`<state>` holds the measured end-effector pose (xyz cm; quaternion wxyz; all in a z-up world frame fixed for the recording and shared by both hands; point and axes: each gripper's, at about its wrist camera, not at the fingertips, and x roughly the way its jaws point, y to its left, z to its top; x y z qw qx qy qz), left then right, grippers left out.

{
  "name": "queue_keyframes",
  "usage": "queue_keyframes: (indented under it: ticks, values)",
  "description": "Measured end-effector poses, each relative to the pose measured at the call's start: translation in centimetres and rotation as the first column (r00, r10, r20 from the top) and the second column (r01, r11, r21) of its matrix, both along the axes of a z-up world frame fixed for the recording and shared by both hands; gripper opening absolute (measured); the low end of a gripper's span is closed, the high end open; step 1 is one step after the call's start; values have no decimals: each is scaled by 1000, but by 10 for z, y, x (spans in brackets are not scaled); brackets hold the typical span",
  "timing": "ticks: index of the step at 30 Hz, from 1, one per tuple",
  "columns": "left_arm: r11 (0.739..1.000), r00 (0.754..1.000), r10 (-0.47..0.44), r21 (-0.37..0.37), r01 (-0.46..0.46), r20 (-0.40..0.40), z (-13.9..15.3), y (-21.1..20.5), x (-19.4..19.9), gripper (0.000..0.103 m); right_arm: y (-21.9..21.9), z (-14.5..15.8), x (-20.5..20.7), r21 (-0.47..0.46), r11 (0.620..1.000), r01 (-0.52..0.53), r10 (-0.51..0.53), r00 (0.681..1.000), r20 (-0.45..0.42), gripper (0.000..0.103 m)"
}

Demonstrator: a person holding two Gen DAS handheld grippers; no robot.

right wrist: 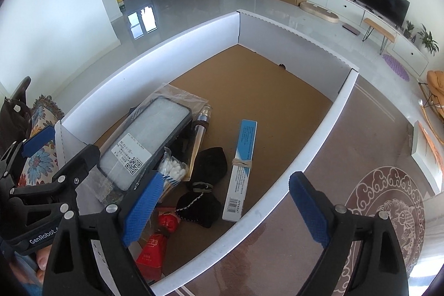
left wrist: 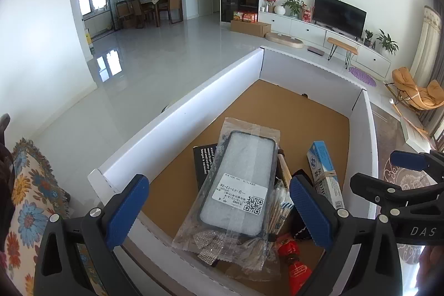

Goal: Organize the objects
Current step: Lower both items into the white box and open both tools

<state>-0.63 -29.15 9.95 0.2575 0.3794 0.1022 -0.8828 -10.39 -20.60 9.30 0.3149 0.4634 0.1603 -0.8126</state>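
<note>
Evidently both grippers hover empty: the left gripper (left wrist: 219,210) and right gripper (right wrist: 226,210) stand wide, since the bagged clear phone case (left wrist: 238,182) already lies atop clutter (cotton swabs (right wrist: 173,171) beside it) inside the white-walled cardboard box (left wrist: 177,113).

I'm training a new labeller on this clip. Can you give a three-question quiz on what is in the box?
1. True or false: the phone case lies on top of the pile in the white box.
2. What binds the blue-and-white carton? A) tape B) rubber band C) string
3. Fill in: both grippers' jaws are ____.

Key: 1 true; 2 B; 3 open, with nothing between them.
</note>
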Motion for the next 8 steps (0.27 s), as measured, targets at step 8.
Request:
queue_keyframes:
  ticks: [8]
  values:
    - [999, 999, 29, -27, -30, -34, 0, 1, 5, 103, 2, -2, 0, -4, 1000, 2, -2, 1000, -7, 92]
